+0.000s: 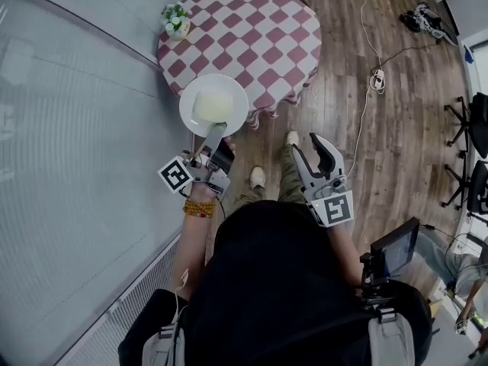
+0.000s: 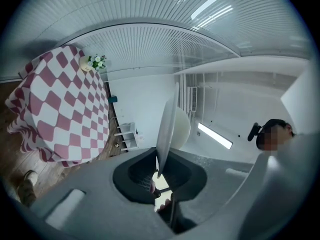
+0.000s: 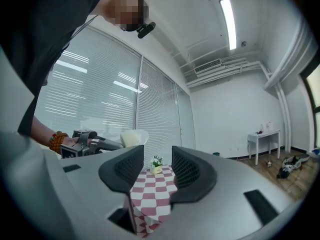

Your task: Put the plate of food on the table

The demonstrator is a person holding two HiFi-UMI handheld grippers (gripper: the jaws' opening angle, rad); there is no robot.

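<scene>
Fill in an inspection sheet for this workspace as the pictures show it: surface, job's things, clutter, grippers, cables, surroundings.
Surface: round table under a red-and-white checked cloth, small pot of white flowers near its edge.
Job's things: round white plate bearing a pale block of food, held in the air at the table's near edge.
Clutter: black bundle on the wooden floor.
Grippers: left gripper shut on the plate's rim; right gripper open, empty.
Cables: white cable across the floor.
Surroundings: slatted blinds left, black office chairs right.
</scene>
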